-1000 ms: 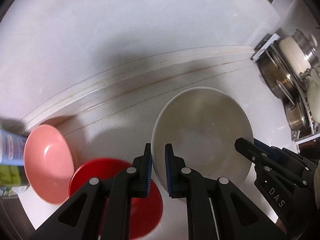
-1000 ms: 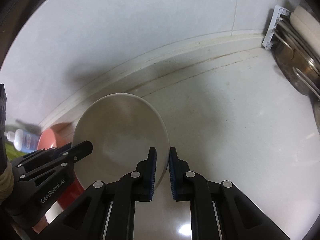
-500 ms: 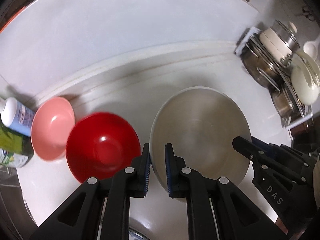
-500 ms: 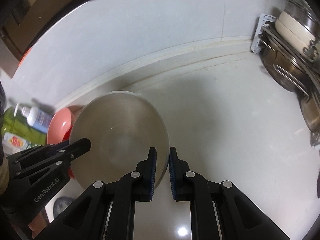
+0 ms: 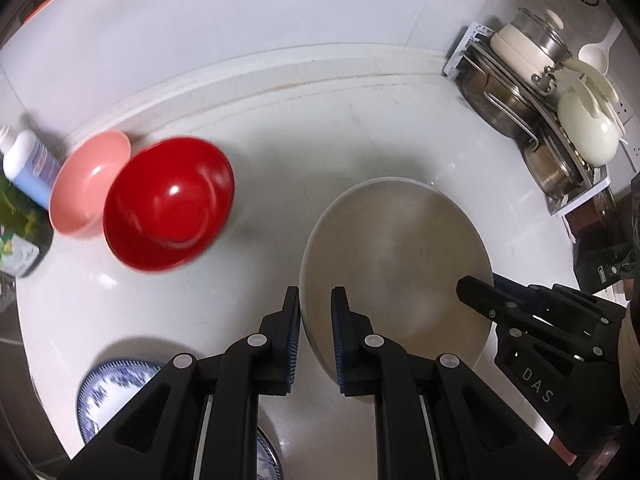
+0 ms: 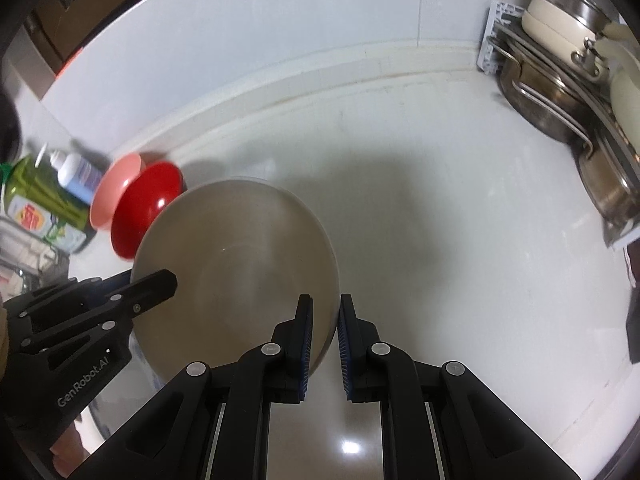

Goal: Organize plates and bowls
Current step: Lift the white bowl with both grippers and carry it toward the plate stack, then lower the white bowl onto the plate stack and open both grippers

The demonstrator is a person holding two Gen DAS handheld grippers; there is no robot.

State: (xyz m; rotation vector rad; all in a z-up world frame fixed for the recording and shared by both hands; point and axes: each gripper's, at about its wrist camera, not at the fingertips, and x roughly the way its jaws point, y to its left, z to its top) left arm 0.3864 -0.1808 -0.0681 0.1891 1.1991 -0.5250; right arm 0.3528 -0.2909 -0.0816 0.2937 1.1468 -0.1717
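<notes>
— What has changed since a second ago?

— Both hands have carried the large white bowl (image 5: 396,264) back from the wall. In the left wrist view the red bowl (image 5: 168,208), then half hidden at 7 o'clock, now sits whole at 10 o'clock on the tabletop (image 5: 280,128), touching the pink bowl (image 5: 90,188) at 9 o'clock. A blue-patterned plate (image 5: 108,392) has come into sight at 7 o'clock, and more of the pot rack (image 5: 528,92) shows at 2 o'clock.

— And the fingers?

— Same as before. The left gripper (image 5: 316,340) pinches the white bowl's left rim, one pad inside and one outside. The right gripper (image 6: 323,344) pinches the opposite rim the same way. The bowl hangs between them over the tabletop, near the middle of each view.

— Any writing?

— "DAS" on the right gripper's body, at 4 o'clock in the left view. "GenRobot.AI" on the left gripper's body, at 8 o'clock in the right view. The white pump bottle (image 6: 76,174) and green bottle (image 6: 40,196) at 9 o'clock carry labels, too blurred to read.
</notes>
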